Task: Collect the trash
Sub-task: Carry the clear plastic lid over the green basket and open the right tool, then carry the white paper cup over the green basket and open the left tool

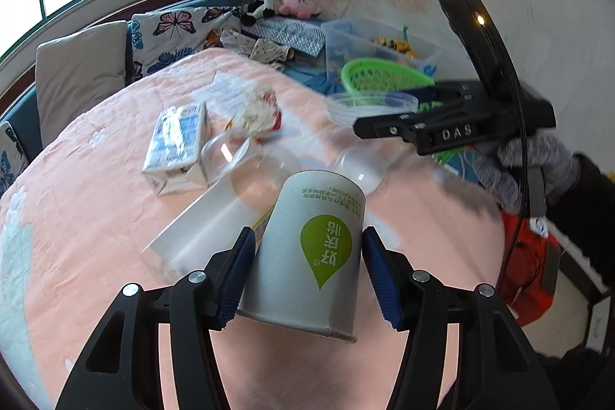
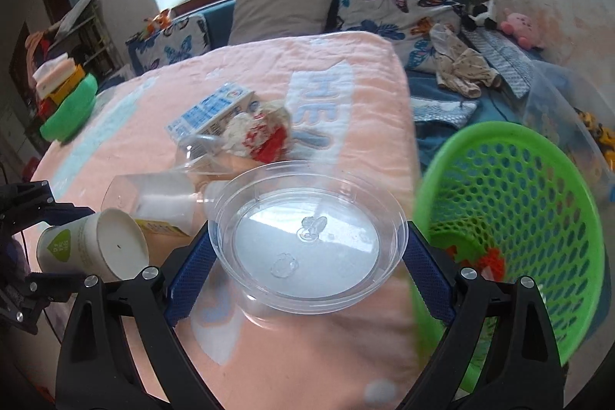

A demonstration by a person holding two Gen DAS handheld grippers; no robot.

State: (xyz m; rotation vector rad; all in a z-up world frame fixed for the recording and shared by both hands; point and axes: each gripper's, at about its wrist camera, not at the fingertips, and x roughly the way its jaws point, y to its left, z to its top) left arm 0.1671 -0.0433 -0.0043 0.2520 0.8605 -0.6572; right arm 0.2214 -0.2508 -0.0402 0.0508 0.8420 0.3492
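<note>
I can't read the milk carton point(image 1: 177, 148) lying ahead of my left gripper point(image 1: 307, 271); its print blurs. That gripper clamps a paper cup point(image 1: 311, 252) with a green teardrop logo. My right gripper point(image 2: 307, 256) is spread wide around a clear plastic bowl point(image 2: 307, 237), green basket point(image 2: 538, 218) just to its right

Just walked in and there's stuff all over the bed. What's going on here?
A person is clearing trash off the pink bedspread with two handheld grippers. The left gripper is shut on a paper cup; the right gripper grips a clear plastic bowl beside the green basket. A milk carton, crumpled wrapper and clear plastic cups lie on the bed.
</note>
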